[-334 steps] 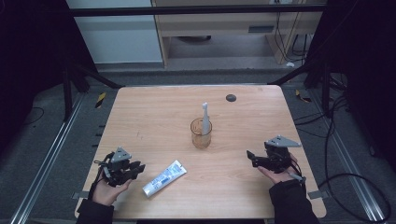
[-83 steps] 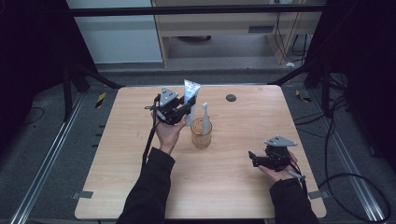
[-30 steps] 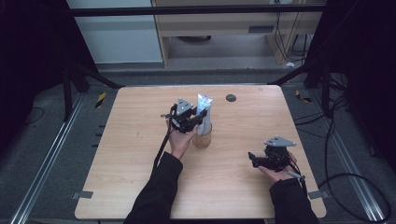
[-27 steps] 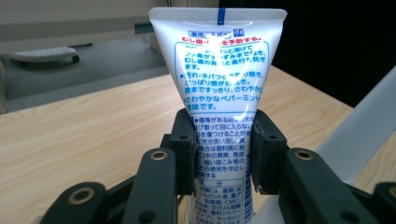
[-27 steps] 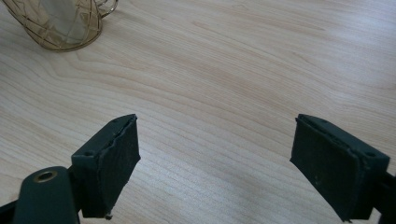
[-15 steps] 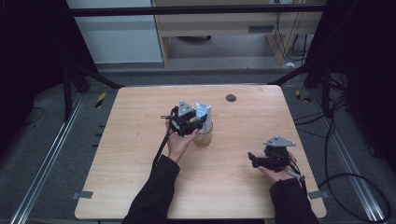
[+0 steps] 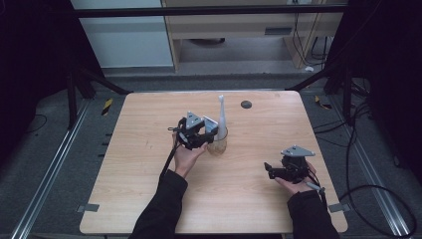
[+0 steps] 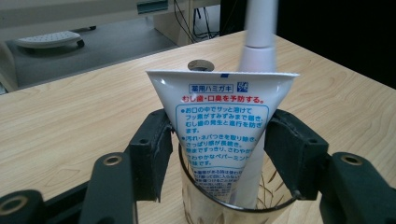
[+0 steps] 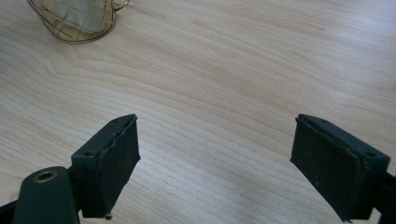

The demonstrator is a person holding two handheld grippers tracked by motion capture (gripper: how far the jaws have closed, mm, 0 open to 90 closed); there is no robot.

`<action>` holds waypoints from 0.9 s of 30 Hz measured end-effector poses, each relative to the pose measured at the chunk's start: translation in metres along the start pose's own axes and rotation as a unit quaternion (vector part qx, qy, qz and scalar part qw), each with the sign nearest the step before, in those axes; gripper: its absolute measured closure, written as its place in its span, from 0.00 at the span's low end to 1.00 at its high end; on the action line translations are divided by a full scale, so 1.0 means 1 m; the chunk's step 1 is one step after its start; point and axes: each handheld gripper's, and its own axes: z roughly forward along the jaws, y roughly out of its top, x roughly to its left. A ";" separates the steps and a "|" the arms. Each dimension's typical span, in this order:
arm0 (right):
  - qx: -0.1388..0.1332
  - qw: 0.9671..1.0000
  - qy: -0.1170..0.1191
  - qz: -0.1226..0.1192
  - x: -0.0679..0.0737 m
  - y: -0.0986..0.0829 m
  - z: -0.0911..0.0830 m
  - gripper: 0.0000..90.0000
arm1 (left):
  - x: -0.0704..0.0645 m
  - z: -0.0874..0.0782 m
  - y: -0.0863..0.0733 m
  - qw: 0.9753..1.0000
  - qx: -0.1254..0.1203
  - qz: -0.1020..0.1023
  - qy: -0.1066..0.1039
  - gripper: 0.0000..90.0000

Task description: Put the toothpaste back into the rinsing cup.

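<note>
A person sat at a wooden table [image 7: 149, 149] with a gripper in each hand. The left gripper [image 8: 217, 154] was up over a glass cup [image 8: 233, 205] near the middle of the table. A white toothpaste tube [image 8: 219, 126] stood between its 2 jaws, with the wide flat end on top and the low end down inside the cup. The jaws sat right at the tube's sides, but on the right I saw a thin gap, so I could not tell if they gripped it or had let go. A white toothbrush [image 8: 259, 42] stood in the cup too, just behind the tube.

The right gripper [image 9: 217, 163] rested low near the right side of the table, well apart from the cup. Its jaws were wide apart and held nothing, with just bare wood between them.

I think the step was putting the tube into the cup. The next move would need the left jaws to spread wide and lift straight up, so they did not bump the cup or tip the toothbrush.
</note>
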 end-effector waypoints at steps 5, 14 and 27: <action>-0.001 1.000 0.000 0.003 0.000 0.000 -0.001 0.17 | -0.001 -0.015 0.003 1.000 -0.018 0.003 0.001 0.42; -0.004 1.000 -0.003 0.004 0.000 0.000 -0.003 0.17 | 0.001 -0.047 -0.001 1.000 -0.009 0.010 -0.004 0.34; -0.004 1.000 -0.008 0.009 -0.003 0.000 -0.007 0.15 | 0.012 -0.083 -0.046 0.998 0.061 0.024 0.008 0.31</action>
